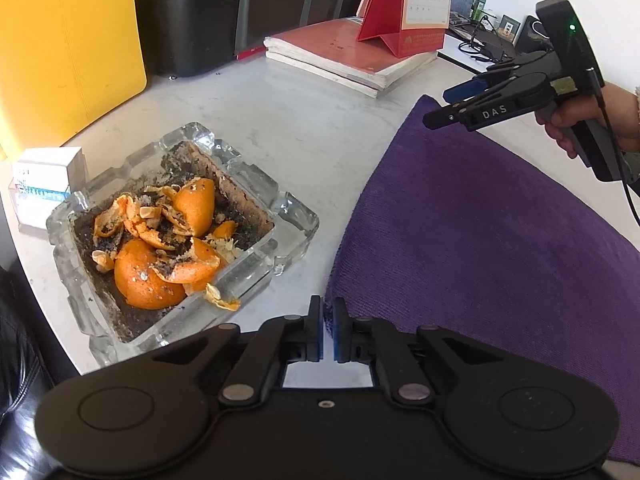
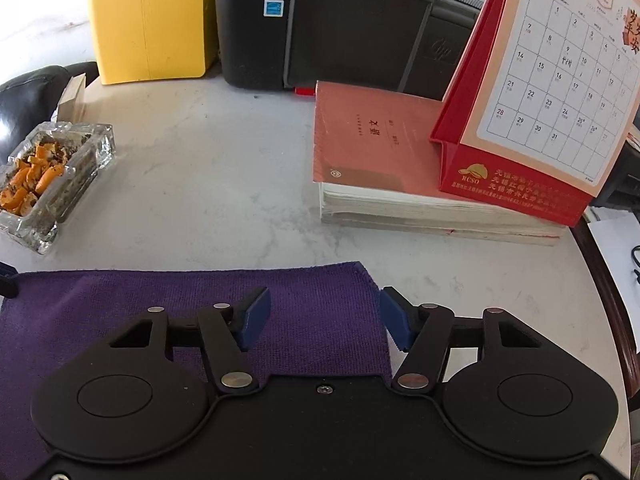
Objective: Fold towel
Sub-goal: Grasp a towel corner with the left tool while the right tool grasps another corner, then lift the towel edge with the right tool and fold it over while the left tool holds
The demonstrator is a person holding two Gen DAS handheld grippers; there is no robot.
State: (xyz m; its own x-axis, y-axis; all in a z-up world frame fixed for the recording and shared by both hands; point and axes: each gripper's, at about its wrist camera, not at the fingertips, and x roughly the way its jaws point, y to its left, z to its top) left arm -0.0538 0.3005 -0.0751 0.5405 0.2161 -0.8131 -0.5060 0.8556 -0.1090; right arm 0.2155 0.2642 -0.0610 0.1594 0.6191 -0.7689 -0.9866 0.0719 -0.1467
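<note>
A purple towel lies flat on the white marble table; it also shows in the right wrist view. My left gripper is shut on the towel's near left corner, which sits pinched between the blue pads. My right gripper is open above the towel's far right corner, with the towel edge between its blue fingertips. In the left wrist view the right gripper hovers over the far corner, held by a hand.
A glass ashtray full of orange peel sits just left of the towel. A stack of books with a red desk calendar stands behind. A black printer, a yellow folder and a small white box line the back.
</note>
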